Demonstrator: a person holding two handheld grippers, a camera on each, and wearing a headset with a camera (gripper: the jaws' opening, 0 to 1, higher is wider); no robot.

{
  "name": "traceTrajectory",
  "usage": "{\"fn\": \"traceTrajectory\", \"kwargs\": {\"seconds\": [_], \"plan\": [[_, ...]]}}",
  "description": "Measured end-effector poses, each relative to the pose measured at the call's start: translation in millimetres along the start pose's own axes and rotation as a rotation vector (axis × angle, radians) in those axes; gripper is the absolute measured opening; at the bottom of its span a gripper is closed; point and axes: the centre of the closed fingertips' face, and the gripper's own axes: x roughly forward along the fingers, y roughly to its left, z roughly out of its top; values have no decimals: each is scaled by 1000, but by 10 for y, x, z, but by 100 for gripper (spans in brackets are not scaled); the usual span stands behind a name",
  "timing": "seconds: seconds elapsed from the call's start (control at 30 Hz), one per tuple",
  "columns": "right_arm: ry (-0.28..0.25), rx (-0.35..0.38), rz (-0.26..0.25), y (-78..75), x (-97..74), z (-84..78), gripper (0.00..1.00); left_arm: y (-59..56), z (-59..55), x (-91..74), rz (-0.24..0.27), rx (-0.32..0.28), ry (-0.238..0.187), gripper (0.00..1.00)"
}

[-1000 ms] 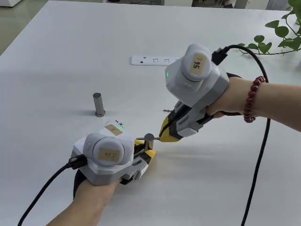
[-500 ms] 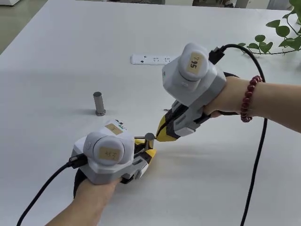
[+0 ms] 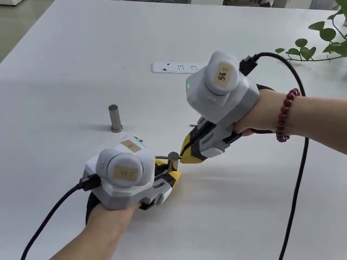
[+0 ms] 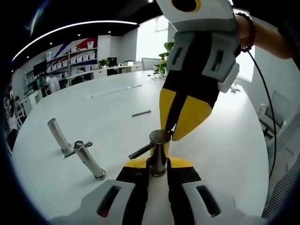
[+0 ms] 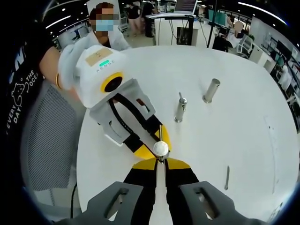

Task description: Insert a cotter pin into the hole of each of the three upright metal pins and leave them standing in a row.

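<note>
1. Far left on the white table (image 3: 65, 65): plain metal pin (image 3: 115, 118), upright, with bare table all round it. No hole could be made out at that size.
2. Second metal pin (image 4: 88, 159), seen from the left gripper view, stood just beside the plain one. A fitted cotter pin (image 4: 75, 149) crossed its head.
3. Left gripper (image 3: 167, 169): jaws narrow, clamped on the shank of the held metal pin (image 3: 173, 157). The pin was upright. Its base and lower shank were buried between the jaws.
4. Cotter pin (image 4: 139, 151) ran through the held pin's head, and its tail stuck out on the left side.
5. Right gripper (image 3: 184, 156): jaws almost together, tips against the pin head, pinching the cotter pin's other end. The yellow tips masked the contact itself.
6. Spare cotter pin (image 4: 140, 113) lay flat on the table, well apart from the row.
7. Power strip (image 3: 176, 67) lay further back.
8. Right: bead bracelet (image 3: 283, 116) on the wrist. Plant (image 3: 325, 35) was cut off at the frame edge.
</note>
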Motion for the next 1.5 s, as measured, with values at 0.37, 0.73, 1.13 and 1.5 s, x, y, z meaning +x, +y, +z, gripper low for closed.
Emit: {"fn": "traceTrajectory", "kwargs": {"seconds": [0.37, 0.73, 1.13, 1.5], "plan": [[-61, 59, -8, -15, -7, 88, 15, 6, 11, -106, -17, -7, 4, 20], [-84, 78, -8, -12, 80, 161, 16, 61, -16, -221, -28, -21, 5, 30], [-96, 72, 5, 6, 157, 187, 9, 70, -15, -311, -23, -22, 7, 35], [-103, 65, 2, -14, 152, 184, 8, 141, -6, -455, -1, -41, -3, 39]]}}
